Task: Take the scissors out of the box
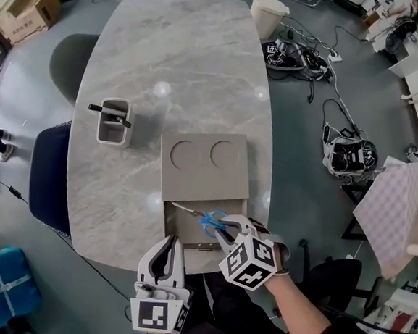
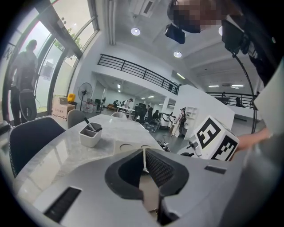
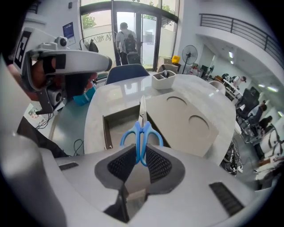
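Note:
Blue-handled scissors (image 1: 212,219) hang over the open drawer (image 1: 183,232) of the grey box (image 1: 202,175) at the table's near edge. My right gripper (image 1: 223,231) is shut on their handles, and the blades point away to the left. In the right gripper view the scissors (image 3: 141,132) sit pinched between the ribbed pads (image 3: 156,163), lifted above the drawer (image 3: 116,126). My left gripper (image 1: 167,242) is just in front of the drawer at the table edge, shut and holding nothing. The left gripper view shows its jaws (image 2: 144,154) touching at the tips.
A white pen holder (image 1: 114,123) with dark pens stands on the marble table (image 1: 175,58) left of the box. The box lid has two round recesses (image 1: 223,154). Dark chairs (image 1: 48,178) stand at the table's left, and cables and gear (image 1: 348,153) lie on the floor to the right.

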Action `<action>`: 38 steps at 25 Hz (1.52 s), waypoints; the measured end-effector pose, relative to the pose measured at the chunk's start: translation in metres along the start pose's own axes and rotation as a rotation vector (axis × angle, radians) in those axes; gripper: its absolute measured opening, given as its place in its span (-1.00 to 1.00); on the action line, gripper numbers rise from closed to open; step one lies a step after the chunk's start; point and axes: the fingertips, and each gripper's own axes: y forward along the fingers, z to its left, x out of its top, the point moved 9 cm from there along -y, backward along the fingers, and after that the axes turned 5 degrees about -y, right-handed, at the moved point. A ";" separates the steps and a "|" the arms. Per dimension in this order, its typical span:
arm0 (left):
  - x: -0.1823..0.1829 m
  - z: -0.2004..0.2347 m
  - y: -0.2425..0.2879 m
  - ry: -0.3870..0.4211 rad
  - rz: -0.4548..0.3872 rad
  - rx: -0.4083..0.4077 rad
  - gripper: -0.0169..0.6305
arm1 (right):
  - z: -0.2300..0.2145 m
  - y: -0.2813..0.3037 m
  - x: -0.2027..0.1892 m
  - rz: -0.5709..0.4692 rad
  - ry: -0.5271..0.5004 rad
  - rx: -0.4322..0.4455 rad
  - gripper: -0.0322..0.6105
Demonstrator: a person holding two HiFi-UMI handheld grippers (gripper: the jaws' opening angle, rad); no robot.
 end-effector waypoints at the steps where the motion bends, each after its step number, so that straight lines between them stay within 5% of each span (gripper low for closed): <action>1: 0.004 -0.001 0.002 0.005 0.003 0.000 -0.90 | -0.003 -0.007 0.003 -0.016 0.005 -0.012 -0.69; 23: 0.173 -0.058 -0.021 0.175 -0.257 -0.084 -0.90 | -0.047 -0.210 0.078 -0.619 0.202 -0.365 -0.69; 38: 0.209 -0.100 -0.051 0.231 -0.380 -0.109 -0.90 | -0.017 -0.285 0.072 -0.927 0.250 -0.609 -0.69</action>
